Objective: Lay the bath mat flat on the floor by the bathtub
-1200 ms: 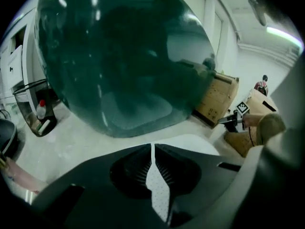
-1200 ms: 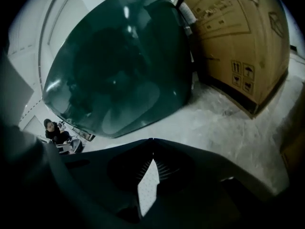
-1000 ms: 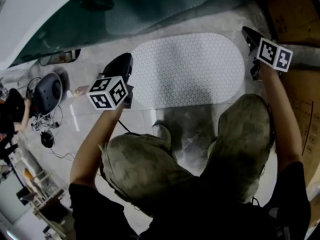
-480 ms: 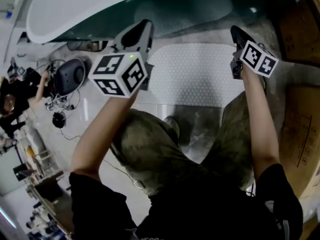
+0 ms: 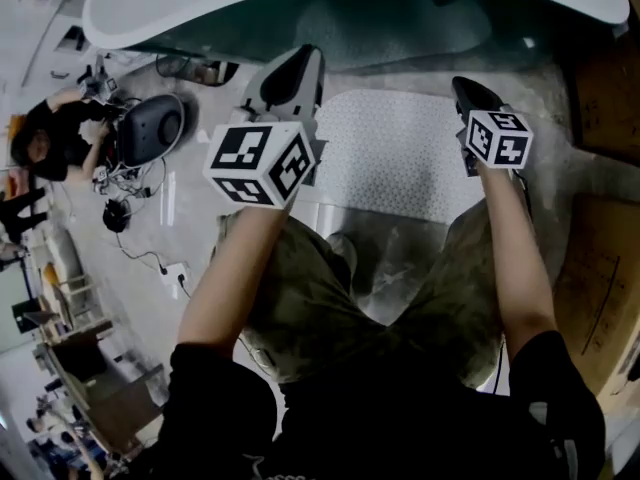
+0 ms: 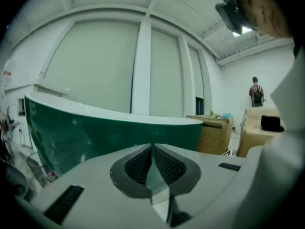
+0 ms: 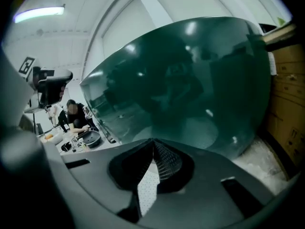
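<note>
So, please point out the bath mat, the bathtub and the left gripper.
bath mat (image 5: 395, 158): head view, its dotted middle.
bathtub (image 5: 160, 3): head view, the white rim.
left gripper (image 6: 152, 147): left gripper view, between the closed fingertips.

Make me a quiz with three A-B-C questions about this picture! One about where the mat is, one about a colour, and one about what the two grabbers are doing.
1. Where is the bath mat compared with the bathtub?
A. Inside it
B. Flat on the floor beside it
C. Draped over its rim

2. What colour is the bathtub's side?
A. Red
B. Dark green
C. Yellow

3. How are the jaws of the left gripper and the right gripper?
A. Shut, with nothing held
B. Wide open
C. Pinching the mat

Answers:
1. B, since the head view shows the mat spread out on the floor right below the tub.
2. B, since the tub wall is dark green under a white rim.
3. A, since each gripper view shows its jaws together with nothing between them.
</note>
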